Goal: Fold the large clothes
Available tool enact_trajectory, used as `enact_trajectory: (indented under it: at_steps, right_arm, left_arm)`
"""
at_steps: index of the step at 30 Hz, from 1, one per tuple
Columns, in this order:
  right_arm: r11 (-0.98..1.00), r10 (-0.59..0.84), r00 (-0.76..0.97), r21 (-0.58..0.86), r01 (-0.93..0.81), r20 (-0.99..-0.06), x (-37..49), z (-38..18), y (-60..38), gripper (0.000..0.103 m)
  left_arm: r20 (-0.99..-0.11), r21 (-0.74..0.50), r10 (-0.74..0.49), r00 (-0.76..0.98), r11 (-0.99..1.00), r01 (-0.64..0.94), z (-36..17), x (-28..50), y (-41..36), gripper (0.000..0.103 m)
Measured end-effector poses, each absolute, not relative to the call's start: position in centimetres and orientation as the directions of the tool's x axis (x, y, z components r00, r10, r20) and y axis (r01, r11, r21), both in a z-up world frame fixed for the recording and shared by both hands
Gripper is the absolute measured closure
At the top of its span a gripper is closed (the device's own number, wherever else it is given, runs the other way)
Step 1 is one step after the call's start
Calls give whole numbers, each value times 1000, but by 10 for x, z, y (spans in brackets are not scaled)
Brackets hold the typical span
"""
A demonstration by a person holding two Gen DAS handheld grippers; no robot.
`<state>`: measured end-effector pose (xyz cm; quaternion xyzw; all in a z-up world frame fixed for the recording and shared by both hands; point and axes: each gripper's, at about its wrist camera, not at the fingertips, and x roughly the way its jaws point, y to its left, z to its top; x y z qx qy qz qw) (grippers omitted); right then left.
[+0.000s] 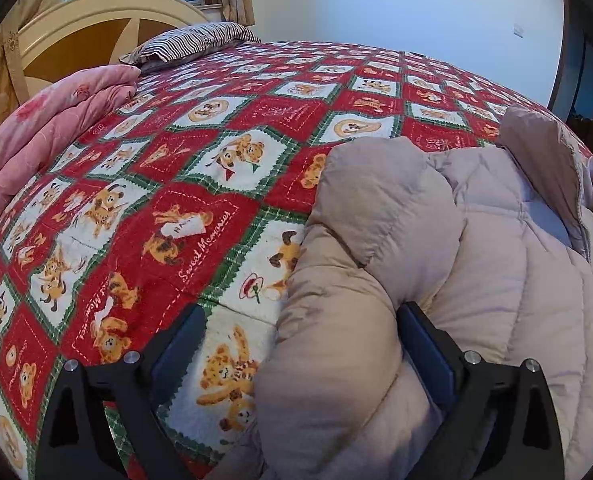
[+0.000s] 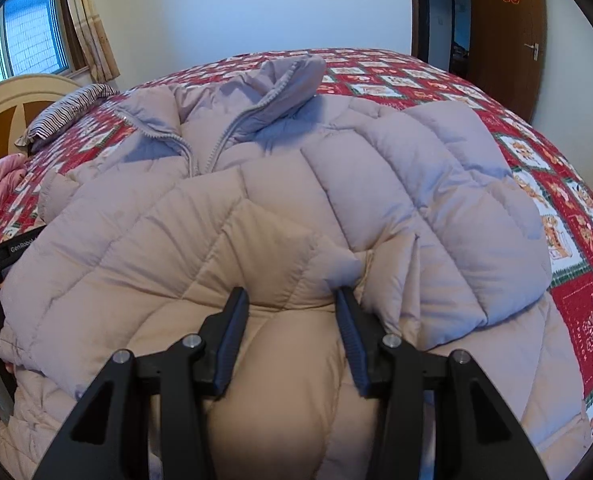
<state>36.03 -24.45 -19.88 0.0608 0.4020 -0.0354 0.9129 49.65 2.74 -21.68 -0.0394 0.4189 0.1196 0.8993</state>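
The pale beige puffer jacket (image 2: 280, 184) lay spread across the bed on the red teddy-bear patchwork quilt (image 1: 200, 152), collar (image 2: 284, 76) and zip toward the far side, one sleeve (image 2: 448, 200) folded in over the chest.

The right gripper (image 2: 292, 312) pointed steeply down at the near hem with a fat roll of padding bulging up between its jaws, which stood about half apart. The pads looked pressed into the fabric on both sides, so I read that as a hold on the jacket. The left gripper (image 1: 300, 344) had its jaws spread wide; the jacket's left edge and folded sleeve (image 1: 360, 264) sat between them, the right-hand finger against the padding, the left-hand finger over bare quilt. Nothing was clamped there.

What could have gone wrong? Slippery, puffy shell — the right pads might have held only the outer layer, and a lift could have let the bulk slide out or dragged the folded sleeve back open. The left, closing from that spread, could have pinched quilt along with the jacket and hauled the bedcover up too. And one side gripped with the other loose would have made for a lopsided, twisted fold.

Containers — none on show. Only a folded pink comforter (image 1: 48, 136) and a striped pillow (image 1: 188, 40) near the headboard (image 1: 84, 32), well clear of the jacket.
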Motion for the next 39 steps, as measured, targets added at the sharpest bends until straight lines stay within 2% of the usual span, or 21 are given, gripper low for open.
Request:
enact_trajectory:
  at_steps: [25, 29, 31, 33, 35, 37, 39]
  right_arm:
    - [992, -44, 675, 47, 117, -737, 362, -201, -239, 54]
    - [994, -38, 668, 41, 103, -743, 362, -197, -238, 54]
    - [995, 14, 666, 78, 66, -745, 358, -186, -243, 53]
    - [990, 74, 698, 135, 33, -712, 350, -167, -255, 50]
    - [995, 33, 757, 91, 35, -653, 345, -144, -270, 47]
    - [996, -28, 796, 50, 72, -605, 351, -129, -292, 47]
    - [990, -88, 791, 31, 134, -606, 365, -127, -318, 47]
  left_arm:
    - [-765, 48, 196, 614, 967, -249, -215, 498, 26, 4]
    - [-777, 66, 204, 595, 967, -246, -185, 486, 29, 4]
    - [-745, 31, 176, 643, 973, -229, -162, 477, 29, 4]
    - [-682, -1, 156, 714, 977, -214, -134, 468, 29, 4]
    - [-655, -14, 143, 741, 979, -202, -120, 474, 27, 4]
    - [-661, 5, 157, 734, 979, -205, -121, 489, 23, 4]
    - [-687, 34, 189, 702, 973, -228, -135, 508, 19, 4]
